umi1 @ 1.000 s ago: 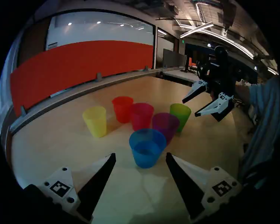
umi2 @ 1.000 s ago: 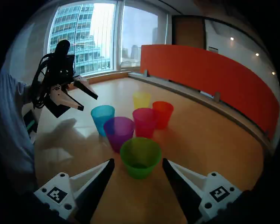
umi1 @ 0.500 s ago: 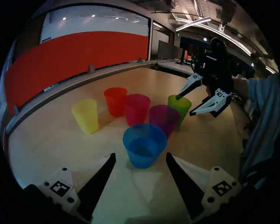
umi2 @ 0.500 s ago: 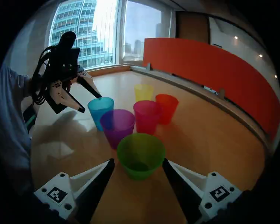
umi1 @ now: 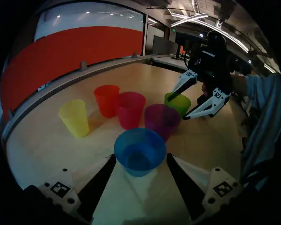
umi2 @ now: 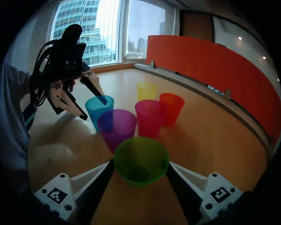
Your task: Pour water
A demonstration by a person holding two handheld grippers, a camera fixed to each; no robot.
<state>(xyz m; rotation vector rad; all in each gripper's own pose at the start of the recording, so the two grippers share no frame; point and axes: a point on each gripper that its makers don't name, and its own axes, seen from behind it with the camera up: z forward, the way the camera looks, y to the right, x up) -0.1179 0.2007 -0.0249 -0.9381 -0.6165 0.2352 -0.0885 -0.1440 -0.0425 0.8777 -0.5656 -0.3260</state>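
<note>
Several plastic cups stand clustered on the wooden table [umi1: 47,150]. The blue cup [umi1: 139,152] sits between the spread fingers of my left gripper [umi1: 140,155], which is open, its tips level with the rim. In the right gripper view the green cup [umi2: 141,161] sits the same way inside my open right gripper [umi2: 139,162]. The left gripper view shows the right gripper [umi1: 177,108] straddling the green cup [umi1: 179,103]. In the right gripper view, the left gripper [umi2: 94,109] straddles the blue cup [umi2: 99,112]. I cannot tell whether either cup holds water.
Between the two held-about cups stand a purple cup [umi1: 162,119], a pink cup [umi1: 130,108], an orange cup [umi1: 106,99] and a yellow cup [umi1: 74,117]. A person's sleeve [umi1: 266,108] is at the table's side. An orange wall panel [umi1: 65,48] runs behind the table.
Both grippers have come forward and lower. The blue cup now lies between the left fingers and the green cup between the right fingers. No cup has moved.
</note>
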